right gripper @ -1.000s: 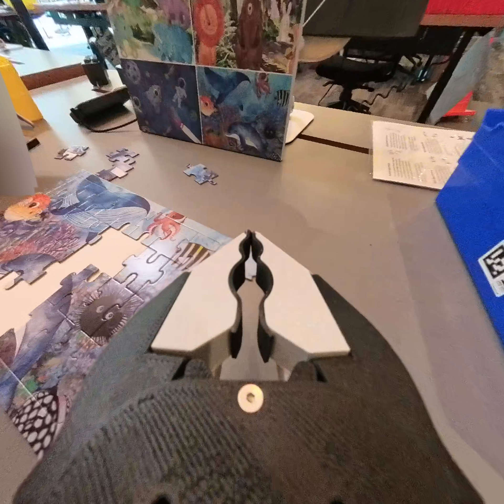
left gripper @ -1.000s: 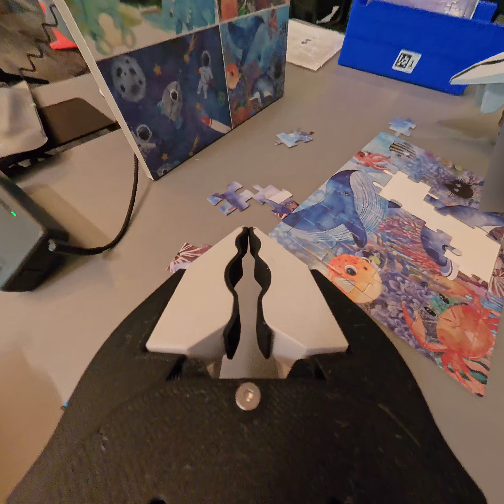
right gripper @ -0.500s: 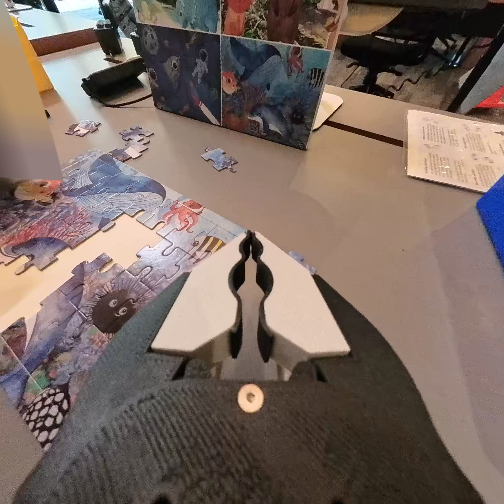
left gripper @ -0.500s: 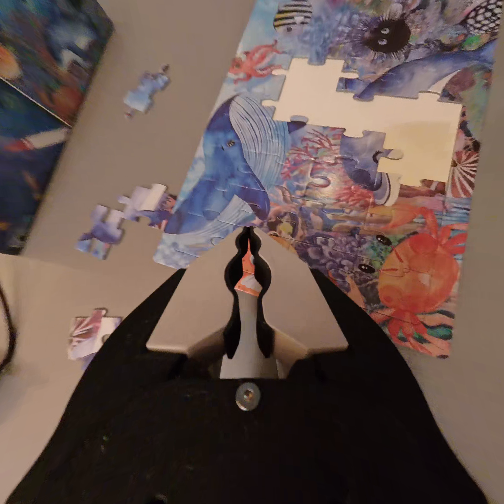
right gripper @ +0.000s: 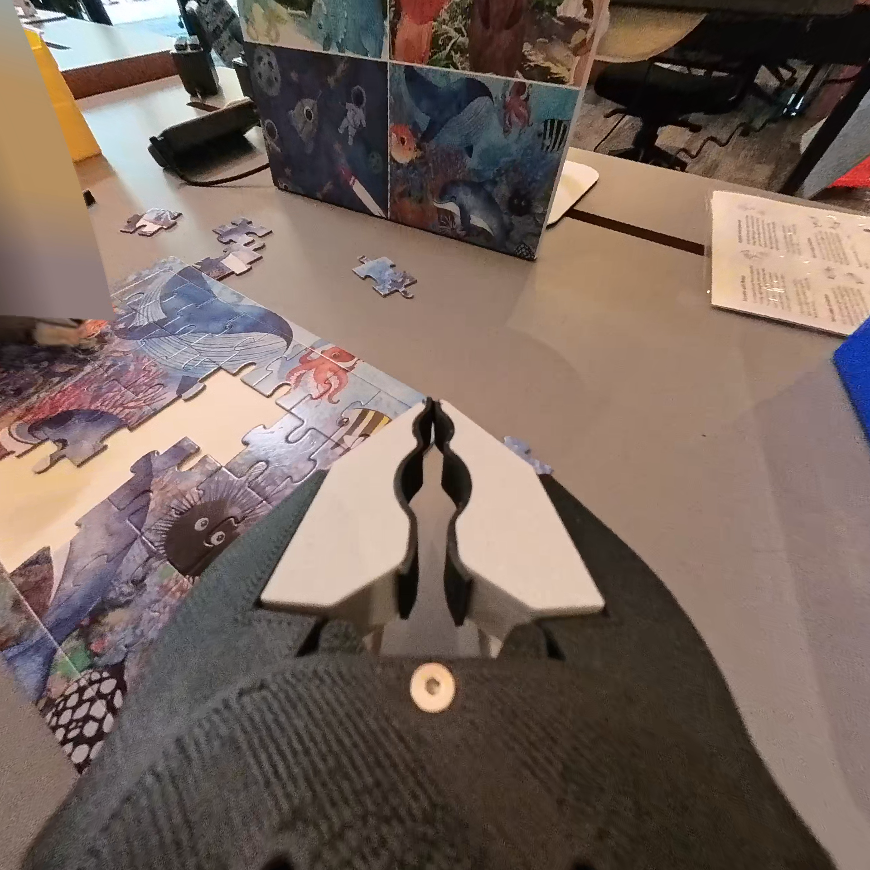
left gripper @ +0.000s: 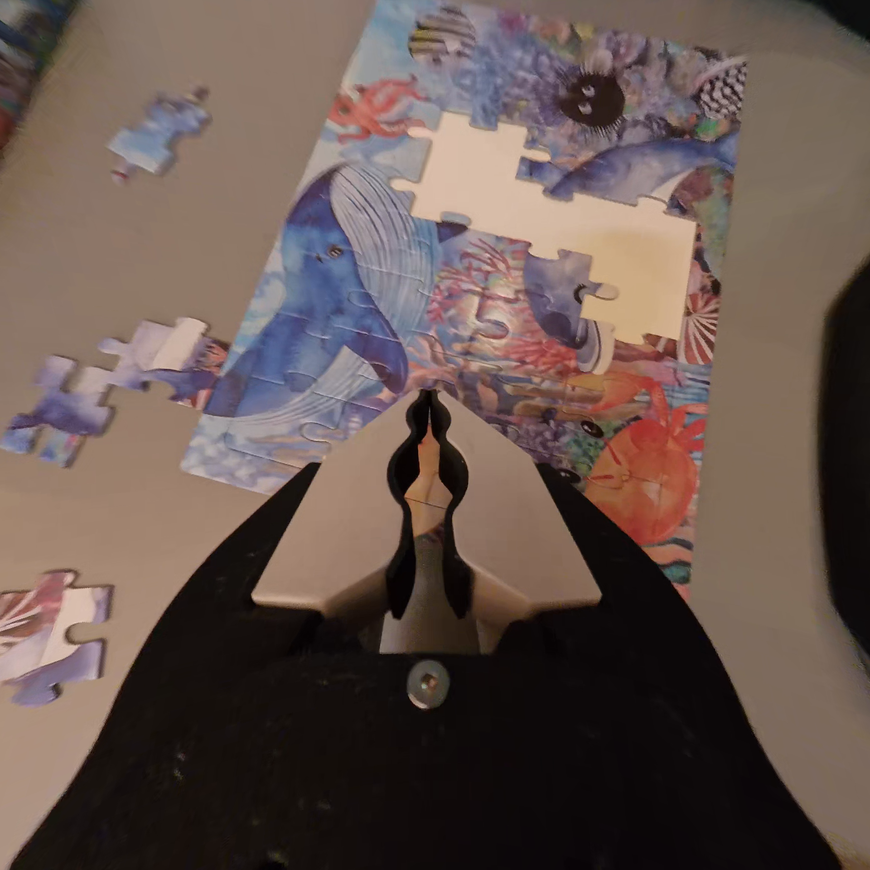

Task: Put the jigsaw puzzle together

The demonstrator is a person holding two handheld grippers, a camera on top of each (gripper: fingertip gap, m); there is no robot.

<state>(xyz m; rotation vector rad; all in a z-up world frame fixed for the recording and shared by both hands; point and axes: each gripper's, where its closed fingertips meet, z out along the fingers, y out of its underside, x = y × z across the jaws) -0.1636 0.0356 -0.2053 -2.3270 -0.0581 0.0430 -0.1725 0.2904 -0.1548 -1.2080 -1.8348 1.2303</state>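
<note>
The left gripper [left gripper: 429, 398] hangs over the puzzle [left gripper: 475, 301] on the table [right gripper: 612, 339], jaws pressed together and empty — the right gripper [right gripper: 433, 405] likewise, at its corner. Loose pieces [right gripper: 383, 277] lie beyond, before the box [right gripper: 423, 127].

Flat, unfinished sea-life jigsaw puzzle [left gripper: 471, 292], perhaps five pieces short

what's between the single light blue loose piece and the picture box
Nothing: bare grey table separates the loose piece from the box, seen in the right wrist view.
</note>
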